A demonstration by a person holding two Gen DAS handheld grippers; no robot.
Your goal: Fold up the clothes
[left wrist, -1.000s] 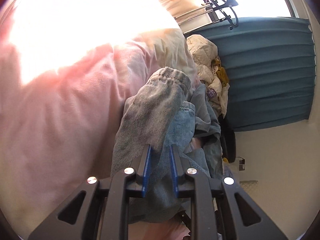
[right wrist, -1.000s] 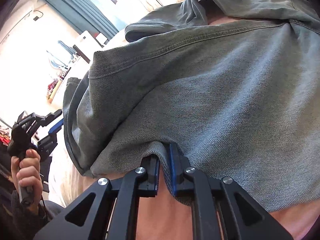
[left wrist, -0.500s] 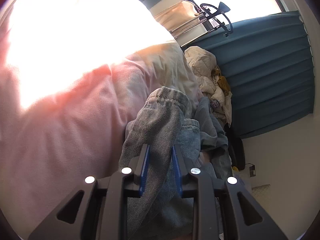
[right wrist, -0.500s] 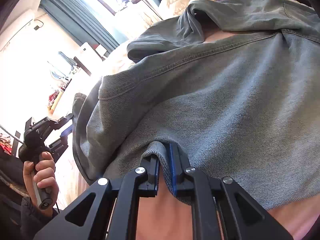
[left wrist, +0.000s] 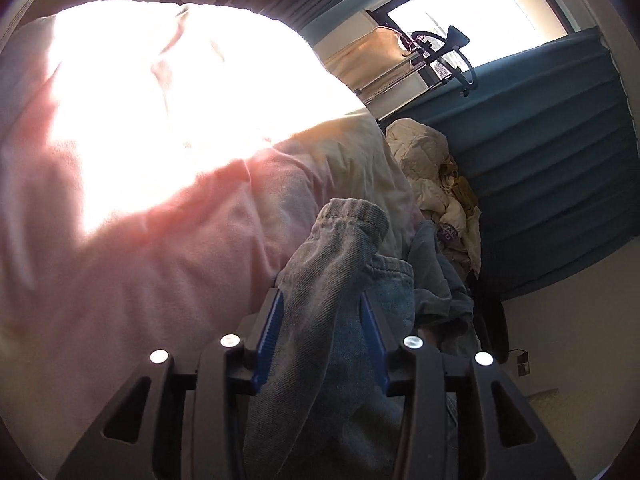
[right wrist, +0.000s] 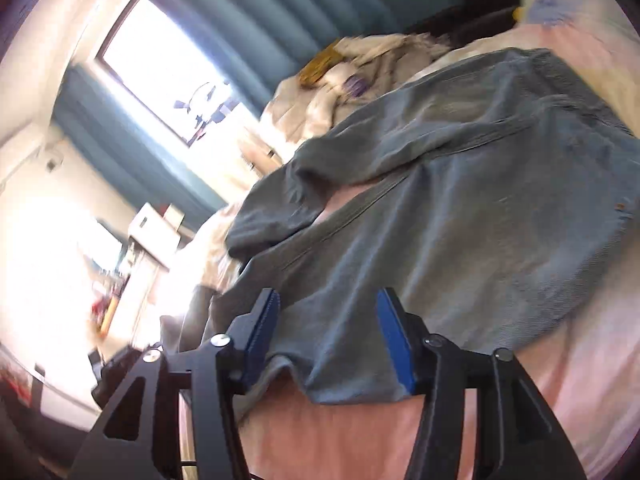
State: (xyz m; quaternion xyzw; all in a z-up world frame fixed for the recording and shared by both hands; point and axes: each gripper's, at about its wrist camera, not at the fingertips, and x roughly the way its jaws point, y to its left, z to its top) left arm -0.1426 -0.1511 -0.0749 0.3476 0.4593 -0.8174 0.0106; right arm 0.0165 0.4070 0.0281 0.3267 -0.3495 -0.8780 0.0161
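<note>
A grey-blue denim garment [right wrist: 460, 216] lies spread on a pink bed sheet [right wrist: 580, 380]. In the right wrist view my right gripper [right wrist: 326, 312] is open, its blue-padded jaws apart over the garment's near hem. In the left wrist view my left gripper [left wrist: 320, 316] is open, jaws apart on either side of a bunched denim edge [left wrist: 344, 248] that still lies between them. The sheet [left wrist: 140, 260] fills the left of that view, partly washed out by sunlight.
A heap of cream clothes [left wrist: 432, 176] lies past the denim, also seen in the right wrist view [right wrist: 360, 68]. Teal curtains [left wrist: 560, 160] and a bright window [right wrist: 160, 60] stand behind. A dark object [right wrist: 480, 4] sits at the bed's far end.
Both grippers have opened and let go of the denim. The right gripper has swung and tilted, so its view is blurred and rotated. The garment now rests on the sheet.
</note>
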